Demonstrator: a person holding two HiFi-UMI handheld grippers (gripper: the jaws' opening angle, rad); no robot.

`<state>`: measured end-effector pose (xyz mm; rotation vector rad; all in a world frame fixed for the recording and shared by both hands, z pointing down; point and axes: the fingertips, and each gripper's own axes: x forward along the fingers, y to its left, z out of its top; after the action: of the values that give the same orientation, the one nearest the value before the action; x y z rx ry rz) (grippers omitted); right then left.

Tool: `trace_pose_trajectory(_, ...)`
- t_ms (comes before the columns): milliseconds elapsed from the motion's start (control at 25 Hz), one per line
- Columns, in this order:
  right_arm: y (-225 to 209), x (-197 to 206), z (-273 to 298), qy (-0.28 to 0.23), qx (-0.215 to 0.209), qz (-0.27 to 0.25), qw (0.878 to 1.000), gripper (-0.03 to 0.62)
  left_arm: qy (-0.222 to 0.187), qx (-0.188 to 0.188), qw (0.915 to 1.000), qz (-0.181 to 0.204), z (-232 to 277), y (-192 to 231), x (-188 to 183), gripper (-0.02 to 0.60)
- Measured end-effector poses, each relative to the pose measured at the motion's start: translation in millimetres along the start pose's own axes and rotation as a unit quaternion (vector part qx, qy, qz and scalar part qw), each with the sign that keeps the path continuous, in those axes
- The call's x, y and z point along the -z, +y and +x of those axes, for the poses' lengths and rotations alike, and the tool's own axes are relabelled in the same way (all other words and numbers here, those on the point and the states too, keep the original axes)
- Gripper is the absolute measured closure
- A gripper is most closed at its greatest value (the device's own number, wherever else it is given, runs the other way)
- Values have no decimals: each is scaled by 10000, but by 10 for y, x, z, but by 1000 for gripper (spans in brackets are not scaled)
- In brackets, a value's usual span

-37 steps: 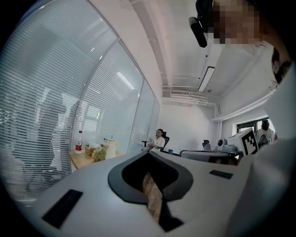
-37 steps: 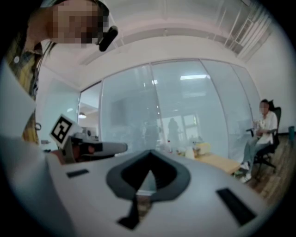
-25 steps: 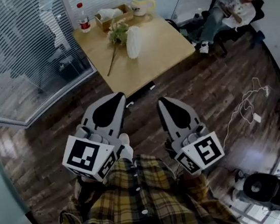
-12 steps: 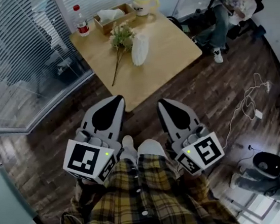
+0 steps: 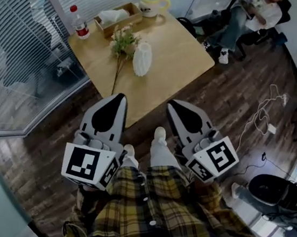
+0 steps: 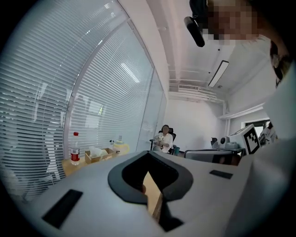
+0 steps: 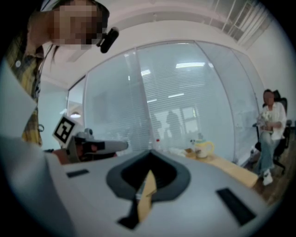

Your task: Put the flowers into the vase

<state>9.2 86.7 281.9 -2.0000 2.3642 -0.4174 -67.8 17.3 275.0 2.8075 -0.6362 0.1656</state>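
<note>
Far beyond left tool and right tool, flowers beside vase.

Ahead of the left gripper and right gripper, the table's near half is bare. Farther on, flowers and vase sit before bottle, box and teapot. Left stands a glass wall.

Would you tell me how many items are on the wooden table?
5: bottle at the far left corner, tissue box beside it, jug at the far edge, flowers and white vase side by side in the middle. More may be hidden.
</note>
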Motion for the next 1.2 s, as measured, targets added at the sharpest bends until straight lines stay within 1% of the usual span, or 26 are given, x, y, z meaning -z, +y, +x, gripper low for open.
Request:
trace_pose_trajectory(240, -502, -229, 51, 18, -435, -215, 9988, 582, -363, -418, 9985, -3, 437, -105, -247, 572)
trace_pose_trajectory(400, -691, -299, 12, 139, -859, -435, 9953, 582, -524, -812, 9953, -63, 581, -206, -294, 572)
trace_pose_trajectory(520, -779, -272, -2, 197, -1085, -466, 9928, 582, -522, -1068, 9928, -121, 640, -217, -227, 572)
trace_pose_trajectory(720, -863, -167, 9, 329, -1439, -213, 9888, 582, -407, -1560, 9866, -231, 576, -193, -123, 572)
trace_pose_trajectory(960, -868, -161, 187, 335, -1534, -31, 9876, 582, -257, -1795, 9831, -237, 488, -29, -76, 572)
trace_pose_trajectory(1200, -964, -238, 484, 312, -1354, -20, 9903, 582, -229, -1769, 9835, -302, 576, 297, -93, 572)
